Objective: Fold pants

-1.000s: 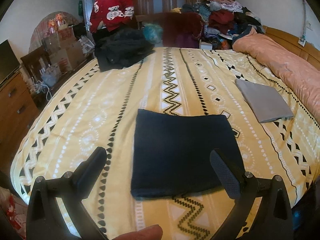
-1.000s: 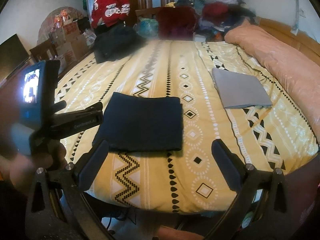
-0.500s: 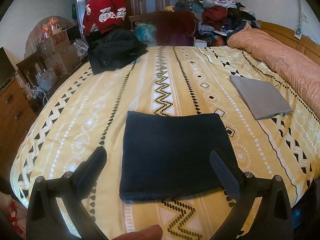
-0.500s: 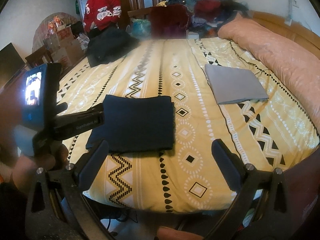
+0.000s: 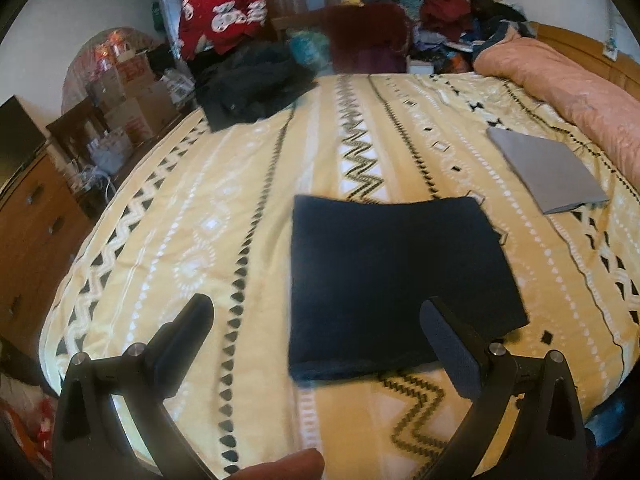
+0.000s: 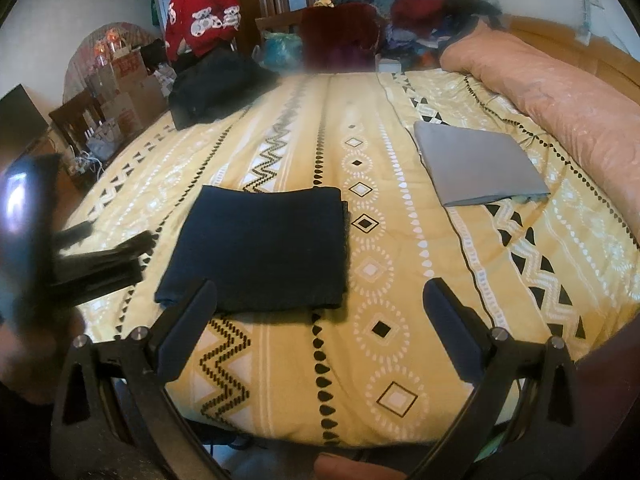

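Note:
The dark navy pants (image 5: 396, 276) lie folded into a flat rectangle on the yellow patterned bedspread (image 5: 240, 208). They also show in the right wrist view (image 6: 264, 248). My left gripper (image 5: 316, 320) is open and empty, held above the bed's near edge, its right finger over the pants' near right corner. My right gripper (image 6: 316, 296) is open and empty, held in front of the pants' near edge. The left gripper shows blurred at the left of the right wrist view (image 6: 80, 264).
A folded grey garment (image 6: 476, 168) lies at the right, by a pink quilt (image 6: 560, 92). A dark heap of clothes (image 5: 252, 84) sits at the far left corner, a bigger pile (image 5: 440, 16) at the back. A person in a red sweater (image 6: 200, 16) stands beyond.
Both grippers have shifted slightly, the left view swinging left so the pants sit more to the right. The pants have not moved. Both stay open.

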Available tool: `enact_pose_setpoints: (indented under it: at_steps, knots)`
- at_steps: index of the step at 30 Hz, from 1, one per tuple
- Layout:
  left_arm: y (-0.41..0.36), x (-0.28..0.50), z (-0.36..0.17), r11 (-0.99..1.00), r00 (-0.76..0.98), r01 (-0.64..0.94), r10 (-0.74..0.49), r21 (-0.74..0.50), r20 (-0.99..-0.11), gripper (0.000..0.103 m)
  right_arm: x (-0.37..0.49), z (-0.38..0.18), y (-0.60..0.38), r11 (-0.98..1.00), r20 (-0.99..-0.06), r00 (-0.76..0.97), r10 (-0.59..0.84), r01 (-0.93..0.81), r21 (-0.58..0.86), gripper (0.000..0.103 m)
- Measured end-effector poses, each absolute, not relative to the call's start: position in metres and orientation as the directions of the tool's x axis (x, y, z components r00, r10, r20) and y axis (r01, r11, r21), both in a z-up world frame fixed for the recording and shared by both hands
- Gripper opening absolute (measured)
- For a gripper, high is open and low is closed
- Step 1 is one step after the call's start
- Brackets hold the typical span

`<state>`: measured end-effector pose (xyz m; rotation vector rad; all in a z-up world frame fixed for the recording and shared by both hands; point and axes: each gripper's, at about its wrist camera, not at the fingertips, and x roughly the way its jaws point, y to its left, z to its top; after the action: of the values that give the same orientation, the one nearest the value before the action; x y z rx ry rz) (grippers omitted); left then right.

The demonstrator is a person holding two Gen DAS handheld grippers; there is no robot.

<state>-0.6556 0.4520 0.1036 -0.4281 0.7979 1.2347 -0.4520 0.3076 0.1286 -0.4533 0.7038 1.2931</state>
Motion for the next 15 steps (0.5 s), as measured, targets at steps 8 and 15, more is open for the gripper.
enact_pose_setpoints:
  at_steps: [8,15]
  knots:
    - [0.465,-0.68,0.102,0.235,0.076,-0.965,0.676,0.118,-0.733,0.103,-0.471,0.13,0.331,0.183,-0.69,0.125,0.713,-0.983,0.011,0.103]
    - [0.467,-0.693,0.104,0.227,0.085,-0.969,0.672,0.095,-0.736,0.103,-0.486,0.138,0.347,0.16,-0.682,0.112,0.722,-0.987,0.008,0.103]
